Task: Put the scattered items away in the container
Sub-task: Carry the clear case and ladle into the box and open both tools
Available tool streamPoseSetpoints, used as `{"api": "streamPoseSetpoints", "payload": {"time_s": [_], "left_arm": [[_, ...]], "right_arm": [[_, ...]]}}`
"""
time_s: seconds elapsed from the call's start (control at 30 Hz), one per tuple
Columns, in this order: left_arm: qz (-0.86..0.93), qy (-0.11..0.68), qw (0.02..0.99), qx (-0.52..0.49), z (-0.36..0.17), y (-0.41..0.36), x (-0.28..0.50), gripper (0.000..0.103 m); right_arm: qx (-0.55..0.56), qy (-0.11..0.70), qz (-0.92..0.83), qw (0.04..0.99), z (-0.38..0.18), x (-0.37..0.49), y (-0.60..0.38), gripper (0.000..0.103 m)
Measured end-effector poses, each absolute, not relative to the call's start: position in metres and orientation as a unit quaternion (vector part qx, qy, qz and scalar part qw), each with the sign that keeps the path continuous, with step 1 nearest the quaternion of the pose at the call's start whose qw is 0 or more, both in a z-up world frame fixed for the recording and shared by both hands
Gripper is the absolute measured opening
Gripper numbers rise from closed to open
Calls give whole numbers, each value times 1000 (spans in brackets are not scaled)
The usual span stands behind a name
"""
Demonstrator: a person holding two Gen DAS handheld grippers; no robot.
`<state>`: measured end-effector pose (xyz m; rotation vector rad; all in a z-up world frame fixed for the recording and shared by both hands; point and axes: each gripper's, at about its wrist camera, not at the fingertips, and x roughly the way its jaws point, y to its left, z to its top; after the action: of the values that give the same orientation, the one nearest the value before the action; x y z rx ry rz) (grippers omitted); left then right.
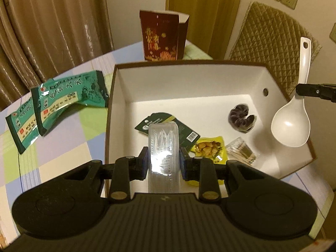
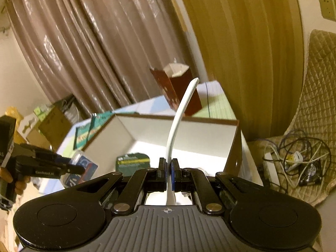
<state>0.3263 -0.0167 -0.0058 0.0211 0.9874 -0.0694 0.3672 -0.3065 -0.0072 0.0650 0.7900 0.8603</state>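
Observation:
My left gripper [image 1: 163, 161] is shut on a clear plastic box of toothpicks [image 1: 163, 145] and holds it above the near edge of the white-lined open box [image 1: 189, 82]. Inside the box lie a dark green packet [image 1: 168, 124], a yellow snack packet [image 1: 210, 149], a dark round item [image 1: 241, 117] and a clear packet [image 1: 241, 151]. My right gripper [image 2: 169, 173] is shut on the handle of a white rice spoon [image 2: 180, 113], held above the box's right side; the spoon also shows in the left wrist view [image 1: 292, 124]. Two green packets [image 1: 54, 103] lie on the table left of the box.
A tall dark red carton [image 1: 163, 35] stands behind the box on the checked tablecloth [image 1: 63, 147]. A quilted chair back [image 1: 271, 44] is at the right. Cables and a power strip [image 2: 294, 161] lie on a quilted seat. Curtains hang behind.

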Motion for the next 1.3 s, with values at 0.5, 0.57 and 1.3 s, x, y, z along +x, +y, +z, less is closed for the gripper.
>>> {"api": "streamPoseSetpoints", "payload": {"time_s": [0.5,0.57,1.3], "left_arm": [[-21,545,836,65,-58,-33,354,25],[-19,547,834,70,-61,-35,355,30],[6,511,858,49,-34,-38,336,70]], "right_arm": [[-74,410,413,810,-35,375,-281,1],[-88,413,413,807,-37,375,-279,1],[-170,400,429,792,-51,374,-247,75]]}}
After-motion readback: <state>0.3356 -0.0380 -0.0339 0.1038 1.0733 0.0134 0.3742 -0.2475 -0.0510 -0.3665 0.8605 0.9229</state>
